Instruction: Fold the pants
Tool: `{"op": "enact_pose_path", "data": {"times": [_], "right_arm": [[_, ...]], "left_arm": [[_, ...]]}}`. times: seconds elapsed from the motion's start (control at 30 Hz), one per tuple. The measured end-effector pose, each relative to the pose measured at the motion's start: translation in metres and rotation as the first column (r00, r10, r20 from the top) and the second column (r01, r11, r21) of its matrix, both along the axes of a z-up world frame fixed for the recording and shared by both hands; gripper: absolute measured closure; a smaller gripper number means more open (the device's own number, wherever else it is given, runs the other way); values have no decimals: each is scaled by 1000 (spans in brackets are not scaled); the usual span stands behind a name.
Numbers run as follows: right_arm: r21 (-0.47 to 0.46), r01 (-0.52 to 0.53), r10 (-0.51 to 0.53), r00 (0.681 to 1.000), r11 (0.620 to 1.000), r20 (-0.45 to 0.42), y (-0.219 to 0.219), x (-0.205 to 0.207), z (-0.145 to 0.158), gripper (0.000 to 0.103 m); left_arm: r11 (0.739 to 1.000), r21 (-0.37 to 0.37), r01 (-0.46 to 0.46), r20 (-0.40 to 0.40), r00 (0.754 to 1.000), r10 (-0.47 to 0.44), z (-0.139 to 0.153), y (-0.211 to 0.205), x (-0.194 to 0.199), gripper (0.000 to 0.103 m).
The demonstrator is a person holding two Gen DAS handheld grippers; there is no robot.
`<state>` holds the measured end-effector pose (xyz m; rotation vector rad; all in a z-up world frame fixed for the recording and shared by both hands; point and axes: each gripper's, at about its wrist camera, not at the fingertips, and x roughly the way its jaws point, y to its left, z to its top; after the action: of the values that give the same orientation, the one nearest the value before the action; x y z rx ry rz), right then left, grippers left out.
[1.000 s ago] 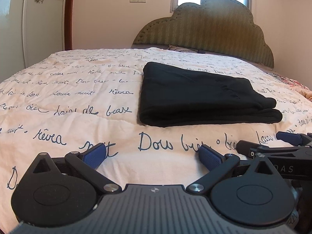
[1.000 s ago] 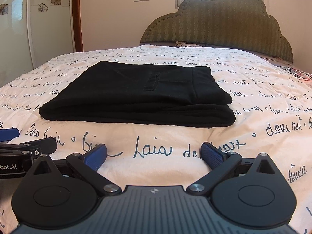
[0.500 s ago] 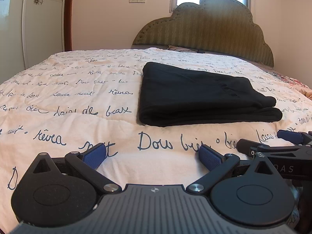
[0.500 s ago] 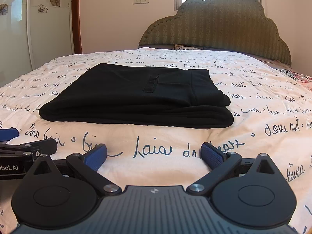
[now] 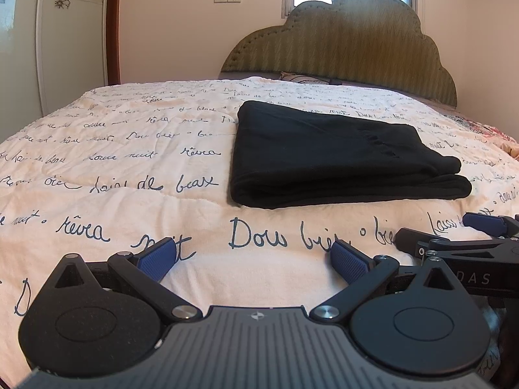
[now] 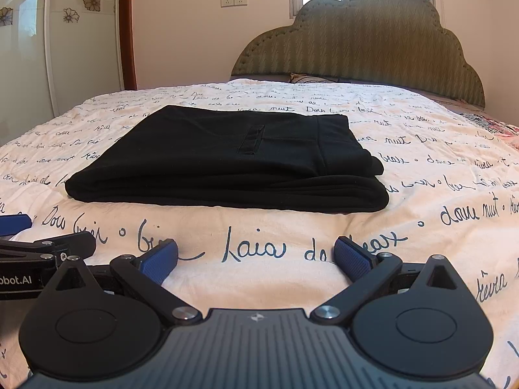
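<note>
Black pants (image 5: 337,155), folded into a flat rectangle, lie mid-bed on the lettered quilt (image 5: 113,168), unchanged over the last second. My left tongs (image 5: 256,256) and right tongs (image 6: 256,256) rest near the bed edge, spread wide, holding nothing. I judge folding complete.

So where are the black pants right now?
The folded black pants lie on the script-printed bedspread, centre-left in the right wrist view, ahead of both open grippers and short of the green headboard.
</note>
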<state>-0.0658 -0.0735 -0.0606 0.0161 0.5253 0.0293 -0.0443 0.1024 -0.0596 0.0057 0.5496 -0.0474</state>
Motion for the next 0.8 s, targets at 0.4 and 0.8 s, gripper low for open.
{"op": "enact_pose_path", "data": {"times": [0.4,0.8], "right_arm": [[1,0,0,1000,1000,0,0,0,0,0],[1,0,0,1000,1000,1,0,0,0,0]], "left_arm": [[1000,-6,3,-1,1000,-3,0,1,0,0],[1000,-3,3,0,1000,-3,0,1,1,0]]}}
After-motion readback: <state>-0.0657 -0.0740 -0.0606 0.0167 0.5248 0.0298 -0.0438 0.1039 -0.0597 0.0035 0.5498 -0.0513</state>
